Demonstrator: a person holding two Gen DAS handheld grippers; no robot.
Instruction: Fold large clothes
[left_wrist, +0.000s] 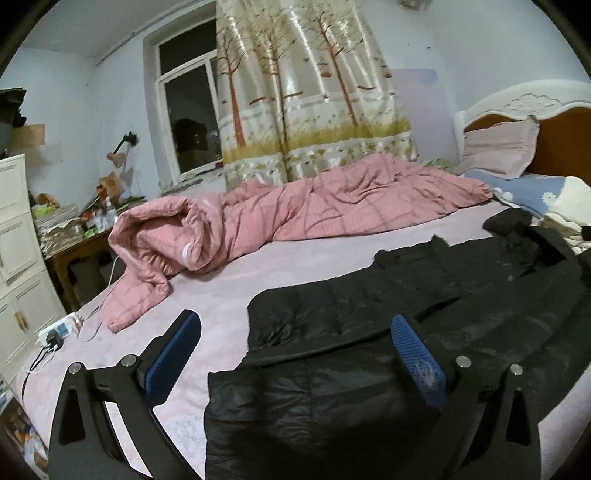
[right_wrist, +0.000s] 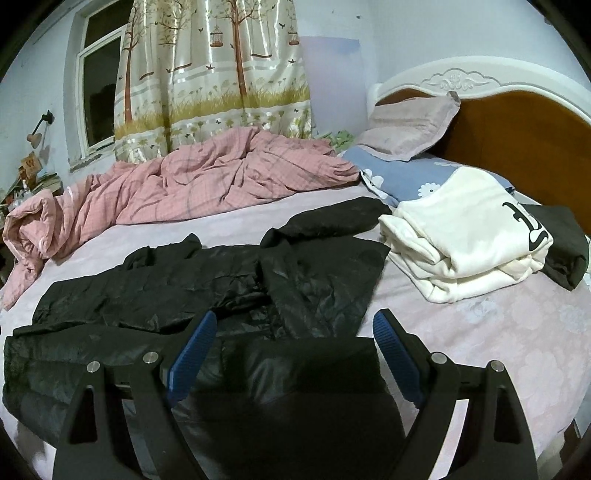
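A black padded jacket (right_wrist: 207, 280) lay spread across the near middle of the bed (left_wrist: 221, 273), covering most of the near edge. Bare pink sheet stayed open in a band between the jacket and a bunched pink quilt (left_wrist: 295, 206) along the far side. To the left, a power strip (left_wrist: 59, 328) and cables sat at the bed's edge. To the right, a folded white garment (right_wrist: 465, 236) blocked the way, with open sheet nearer.
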